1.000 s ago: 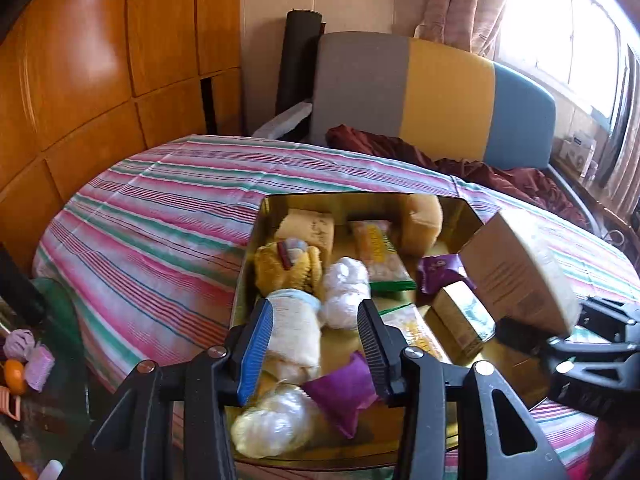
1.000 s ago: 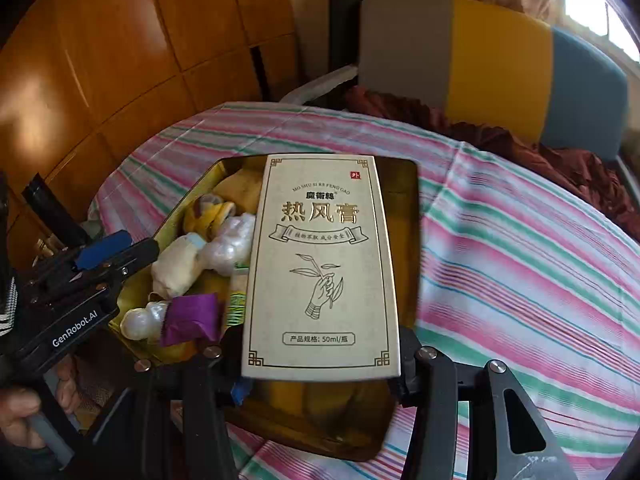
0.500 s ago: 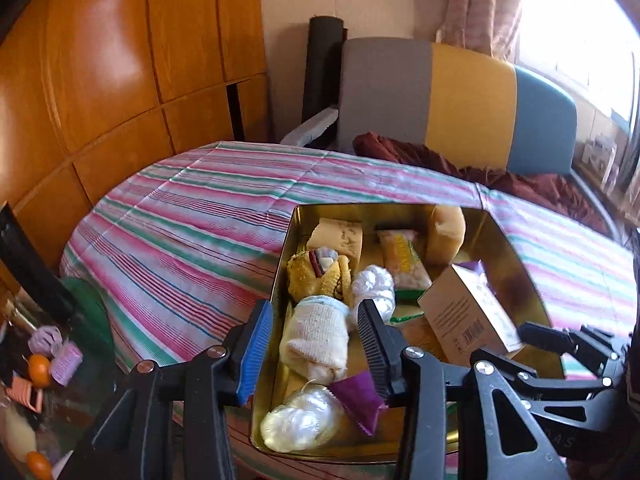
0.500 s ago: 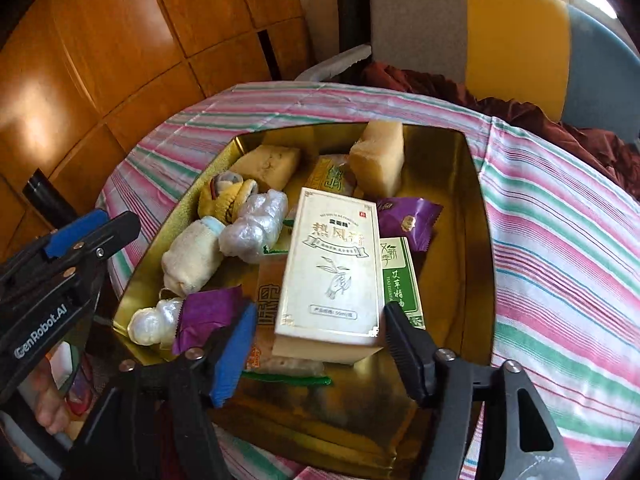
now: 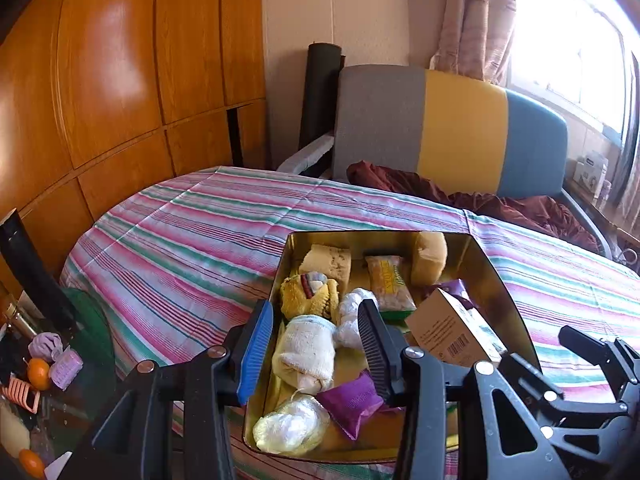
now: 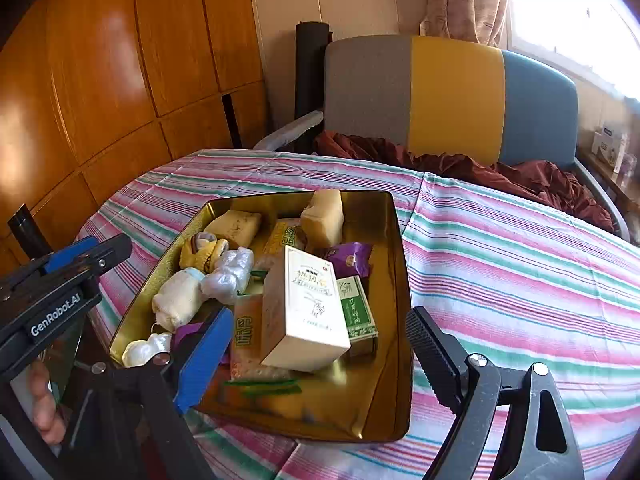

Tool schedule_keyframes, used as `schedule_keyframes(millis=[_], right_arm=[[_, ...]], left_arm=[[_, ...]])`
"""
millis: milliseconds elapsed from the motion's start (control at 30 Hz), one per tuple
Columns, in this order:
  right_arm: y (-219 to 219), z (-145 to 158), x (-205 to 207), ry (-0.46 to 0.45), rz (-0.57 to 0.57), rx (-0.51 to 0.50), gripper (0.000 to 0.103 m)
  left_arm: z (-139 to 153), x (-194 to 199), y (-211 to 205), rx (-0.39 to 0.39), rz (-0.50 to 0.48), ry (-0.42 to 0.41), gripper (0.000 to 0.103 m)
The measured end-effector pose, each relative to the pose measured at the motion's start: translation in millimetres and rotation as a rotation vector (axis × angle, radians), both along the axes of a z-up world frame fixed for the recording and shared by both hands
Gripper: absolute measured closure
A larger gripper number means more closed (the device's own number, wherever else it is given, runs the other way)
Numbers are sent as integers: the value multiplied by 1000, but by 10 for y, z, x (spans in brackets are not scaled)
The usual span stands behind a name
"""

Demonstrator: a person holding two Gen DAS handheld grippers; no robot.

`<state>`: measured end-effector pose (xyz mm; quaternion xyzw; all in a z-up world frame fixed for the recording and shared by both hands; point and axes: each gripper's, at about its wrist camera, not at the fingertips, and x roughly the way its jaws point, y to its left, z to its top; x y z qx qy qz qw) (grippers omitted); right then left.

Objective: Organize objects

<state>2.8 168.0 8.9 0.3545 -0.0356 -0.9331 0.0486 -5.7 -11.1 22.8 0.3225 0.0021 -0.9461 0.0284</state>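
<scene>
I was holding a two-finger gripper in each hand over a shallow gold tin [image 6: 400, 240] that sat on a table under a pink, green and white striped cloth [image 6: 520, 264]. My right gripper [image 6: 316, 344] hung just above the near edge of the tin, its jaws opening wide with nothing pressed between them. The cream box with printed characters [image 6: 306, 304] lay free inside the tin, tilted, propped on a green box [image 6: 356, 308] and an orange packet [image 6: 246, 332].

My left gripper [image 5: 316, 344] hovered over the left side of the tin, its jaws partly open and gripping nothing. Past them I could see a rolled white cloth bundle [image 5: 308, 350], a yellow knitted item [image 5: 308, 294], a purple packet [image 5: 352, 402] and a clear plastic wad [image 5: 290, 426], all loose in the tin.

As I judged it, the step in hand was letting go of the cream box cleanly. To do that well I would let the jaws finish spreading before drawing away, lift straight back rather than sideways so neither pad clipped the leaning box, and watch that it did not slide off its neighbours. A chair with grey, yellow and blue panels [image 6: 452, 96] stood behind the table.
</scene>
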Motion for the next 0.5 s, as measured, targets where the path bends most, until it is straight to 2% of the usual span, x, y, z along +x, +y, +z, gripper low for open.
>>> schedule_keyframes(millis=[500], right_arm=[[-51, -37, 75, -7, 1, 6, 14]], left_arm=[[-53, 71, 61, 3, -37, -35, 58]])
